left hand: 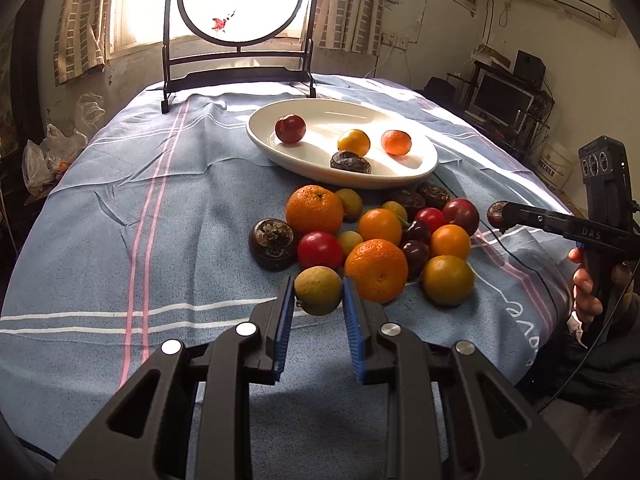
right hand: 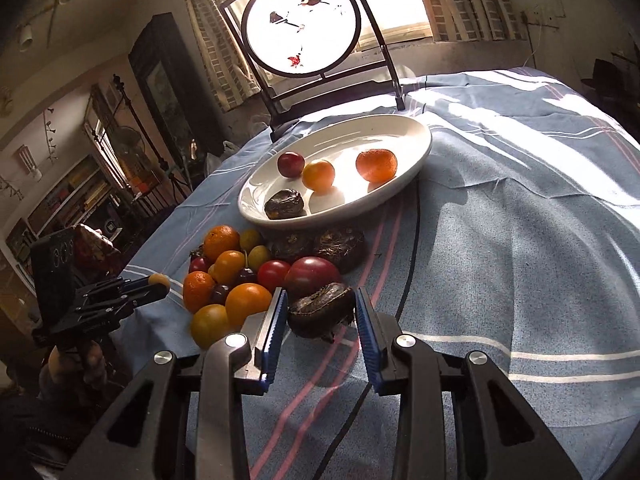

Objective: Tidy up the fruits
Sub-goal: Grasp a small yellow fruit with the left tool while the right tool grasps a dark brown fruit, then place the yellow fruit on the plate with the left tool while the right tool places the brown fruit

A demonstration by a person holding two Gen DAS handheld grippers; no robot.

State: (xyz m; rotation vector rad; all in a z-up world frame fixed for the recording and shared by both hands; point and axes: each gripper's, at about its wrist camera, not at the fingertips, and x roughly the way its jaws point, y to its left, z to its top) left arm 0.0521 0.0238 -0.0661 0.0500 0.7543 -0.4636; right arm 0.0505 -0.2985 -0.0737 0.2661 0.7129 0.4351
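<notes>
My left gripper (left hand: 318, 282) is shut on a small yellow-green fruit (left hand: 319, 296) just in front of the fruit pile (left hand: 376, 236). From the right wrist view the same gripper (right hand: 160, 282) shows at the left with the little fruit at its tip. My right gripper (right hand: 321, 294) is shut on a wrinkled dark brown fruit (right hand: 320, 312) at the near edge of the pile (right hand: 236, 276). Behind the pile a white oval plate (left hand: 400, 178) (right hand: 250, 204) holds a red plum, a yellow-orange fruit, a mandarin and a dark brown fruit.
A blue striped cloth (left hand: 120, 200) covers the table. A round painted screen on a dark stand (left hand: 240, 76) stands at the far edge behind the plate. A black cable (right hand: 414, 240) runs over the cloth right of the pile. A hand (left hand: 586, 296) grips the right gripper's handle.
</notes>
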